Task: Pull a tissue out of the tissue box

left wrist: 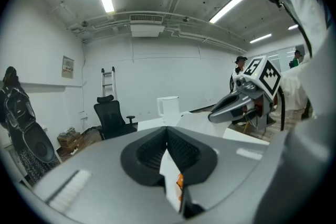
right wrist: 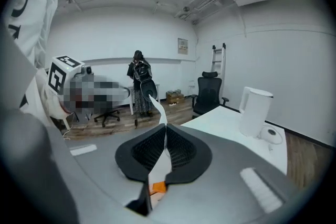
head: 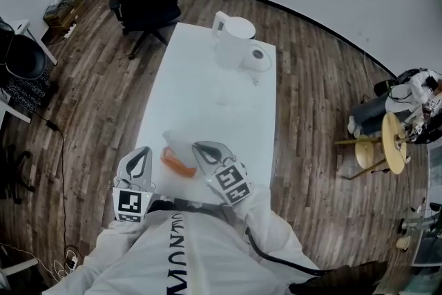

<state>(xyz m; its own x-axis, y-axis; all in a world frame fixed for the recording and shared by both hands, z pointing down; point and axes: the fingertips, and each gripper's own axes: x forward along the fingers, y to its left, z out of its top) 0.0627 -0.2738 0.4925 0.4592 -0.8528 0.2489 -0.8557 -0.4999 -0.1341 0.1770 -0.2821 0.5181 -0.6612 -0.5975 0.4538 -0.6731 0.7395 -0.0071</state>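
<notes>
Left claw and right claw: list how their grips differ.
The left claw is shut on the orange-and-white tissue pack; the right claw is shut on a white tissue. The tissue pokes out beyond the right claw's tips; nothing pokes beyond the left claw's. Both are shut.

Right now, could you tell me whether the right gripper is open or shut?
Shut: the right gripper has its black ribbed pads pressed on a thin white tissue that sticks up past them.
</notes>
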